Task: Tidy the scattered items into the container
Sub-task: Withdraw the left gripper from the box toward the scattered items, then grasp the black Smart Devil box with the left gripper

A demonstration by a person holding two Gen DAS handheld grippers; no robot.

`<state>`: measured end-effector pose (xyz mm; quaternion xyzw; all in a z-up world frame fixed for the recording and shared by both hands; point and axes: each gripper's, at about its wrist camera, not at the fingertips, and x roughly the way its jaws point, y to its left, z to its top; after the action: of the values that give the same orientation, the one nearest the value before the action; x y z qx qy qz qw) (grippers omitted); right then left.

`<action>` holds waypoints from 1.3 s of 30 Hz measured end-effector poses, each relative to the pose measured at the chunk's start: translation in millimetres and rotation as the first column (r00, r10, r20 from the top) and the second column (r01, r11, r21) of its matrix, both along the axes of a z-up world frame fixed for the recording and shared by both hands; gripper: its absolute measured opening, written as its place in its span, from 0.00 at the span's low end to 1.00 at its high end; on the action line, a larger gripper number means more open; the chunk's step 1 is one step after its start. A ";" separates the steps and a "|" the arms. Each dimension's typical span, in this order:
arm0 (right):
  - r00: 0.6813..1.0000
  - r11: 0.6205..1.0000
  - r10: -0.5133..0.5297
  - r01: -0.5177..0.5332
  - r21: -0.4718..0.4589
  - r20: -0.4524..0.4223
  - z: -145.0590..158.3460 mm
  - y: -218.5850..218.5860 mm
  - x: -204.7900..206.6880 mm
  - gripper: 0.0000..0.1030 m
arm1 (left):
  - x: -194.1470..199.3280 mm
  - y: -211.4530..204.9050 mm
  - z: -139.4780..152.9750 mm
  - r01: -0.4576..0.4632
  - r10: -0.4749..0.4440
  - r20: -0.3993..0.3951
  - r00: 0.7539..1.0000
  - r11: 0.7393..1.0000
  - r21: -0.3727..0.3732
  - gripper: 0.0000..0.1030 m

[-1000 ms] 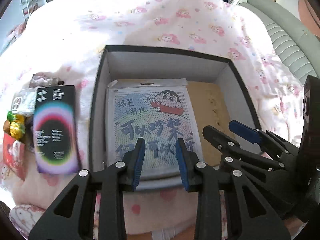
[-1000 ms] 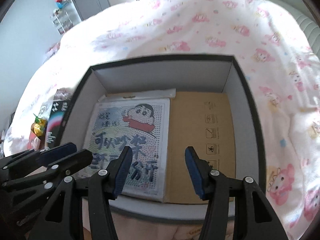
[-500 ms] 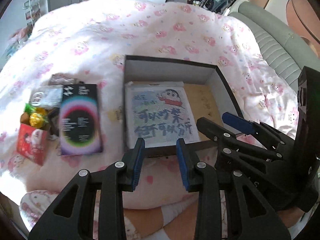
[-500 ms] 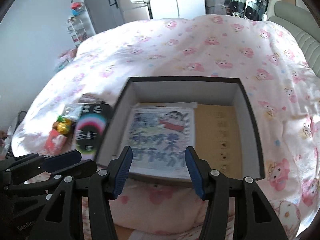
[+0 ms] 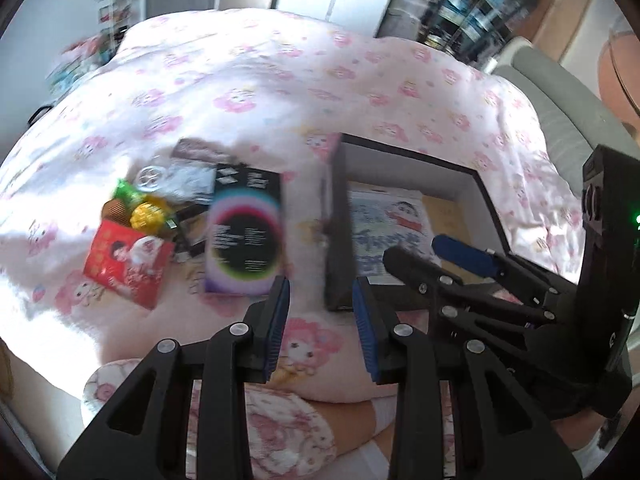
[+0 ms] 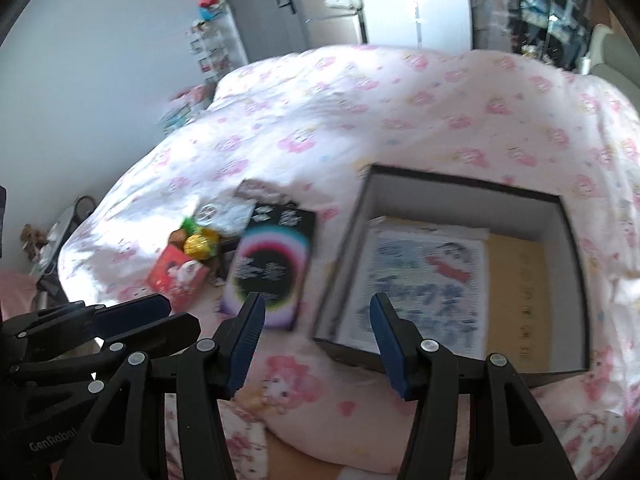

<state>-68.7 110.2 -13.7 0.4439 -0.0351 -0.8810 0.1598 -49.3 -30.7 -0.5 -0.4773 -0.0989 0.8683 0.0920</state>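
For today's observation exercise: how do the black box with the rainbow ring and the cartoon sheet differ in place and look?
The black box with the rainbow ring lies outside on the pink bedspread; the cartoon sheet lies inside the open container. The box is dark with a coloured ring; the sheet is pale with blue writing and a cartoon figure. Both lie flat and are rectangular.

My left wrist camera looks forward and steeply down along my left gripper, its fingers filling the lower centre; the bed spreads above, the box at right, my right gripper crossing the lower right; my right wrist camera sits likewise behind its own fingers, box at right, left gripper at lower left; both views share bed, box and the black packet.
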 end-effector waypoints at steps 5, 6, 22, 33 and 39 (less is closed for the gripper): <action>0.995 0.997 0.078 -0.076 -0.032 0.062 -16.4 -37.1 -11.0 0.49 | -5.0 -41.1 -14.8 -0.075 0.074 0.024 0.997 0.997 0.026 0.33; 0.994 0.996 0.090 -0.088 -0.031 0.069 -20.1 -45.2 -13.8 0.49 | -7.1 -46.8 -18.4 -0.080 0.079 0.029 0.996 0.996 0.032 0.33; 0.982 0.992 0.098 -0.109 0.061 0.162 -82.4 -104.6 -70.7 0.49 | -78.3 -133.5 -120.8 -0.365 0.334 0.227 0.915 0.924 0.111 0.33; 0.966 0.994 0.074 -0.091 0.059 0.250 -138.9 -117.0 -93.5 0.49 | -101.9 -125.4 -169.1 -0.306 0.228 0.307 0.924 0.922 0.235 0.33; 0.961 0.992 0.062 -0.089 0.089 0.269 -158.3 -123.7 -98.1 0.53 | -113.7 -124.5 -190.7 -0.322 0.209 0.381 0.901 0.910 0.261 0.40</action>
<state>-166.8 -13.5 -172.0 0.5665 0.0051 -0.8074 0.1649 -162.9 -155.2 -191.1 -0.5822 -0.3170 0.7482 0.0281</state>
